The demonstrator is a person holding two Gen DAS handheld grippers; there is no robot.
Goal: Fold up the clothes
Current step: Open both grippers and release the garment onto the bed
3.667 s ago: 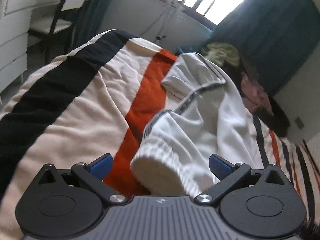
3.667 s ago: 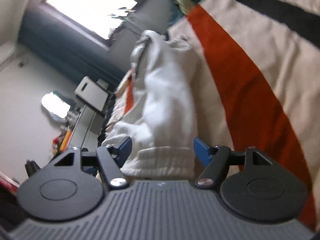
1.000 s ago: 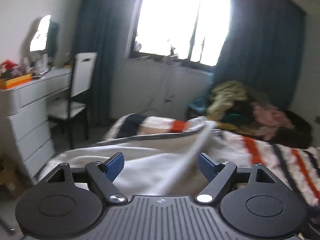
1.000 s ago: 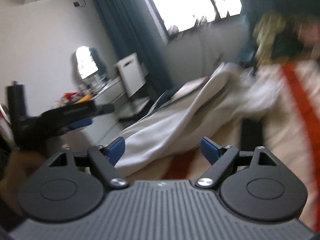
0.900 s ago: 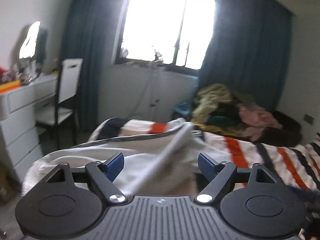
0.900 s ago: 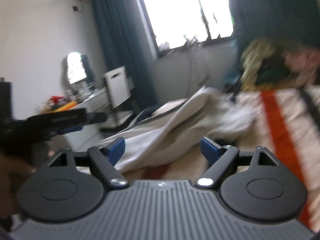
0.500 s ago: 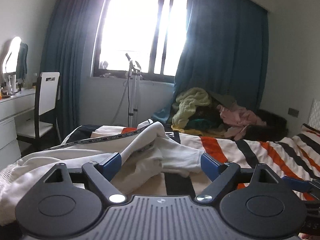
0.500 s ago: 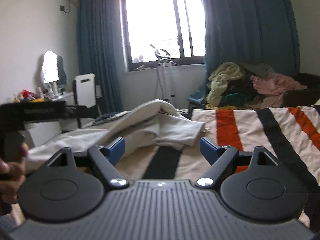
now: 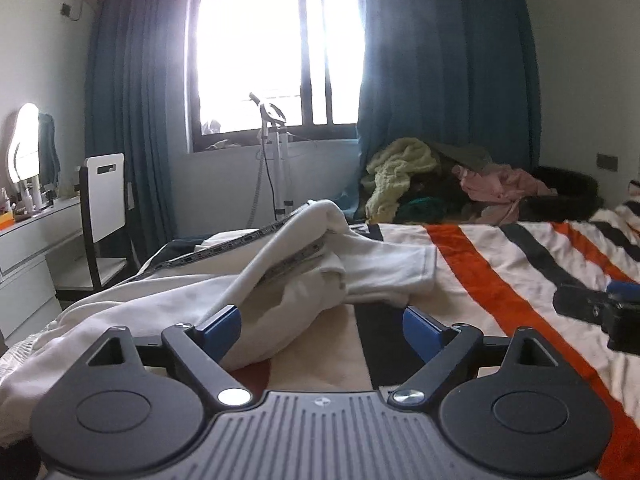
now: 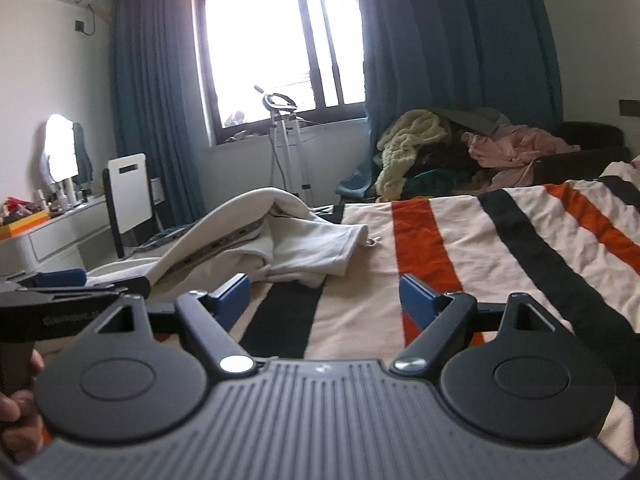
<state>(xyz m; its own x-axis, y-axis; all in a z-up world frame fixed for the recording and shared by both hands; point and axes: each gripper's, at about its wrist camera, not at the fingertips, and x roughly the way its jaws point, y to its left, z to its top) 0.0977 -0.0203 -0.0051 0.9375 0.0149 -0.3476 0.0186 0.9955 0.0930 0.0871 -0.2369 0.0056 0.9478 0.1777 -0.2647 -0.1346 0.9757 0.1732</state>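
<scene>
Both grippers stand with fingers spread wide and hold nothing. The left gripper (image 9: 320,322) hovers low over the striped bedspread (image 9: 500,280); the white garment (image 9: 280,280) lies crumpled just ahead, its near edge against the left blue pad (image 9: 220,326). The right gripper (image 10: 324,294) faces bare bedspread (image 10: 460,248), with the garment (image 10: 288,240) ahead to its left. Beyond the bed: a clothes pile (image 10: 460,148), a chair (image 9: 104,196), a dresser (image 9: 36,236), a stand (image 9: 276,160) below the window (image 9: 276,48), and blue curtains (image 9: 448,60).
</scene>
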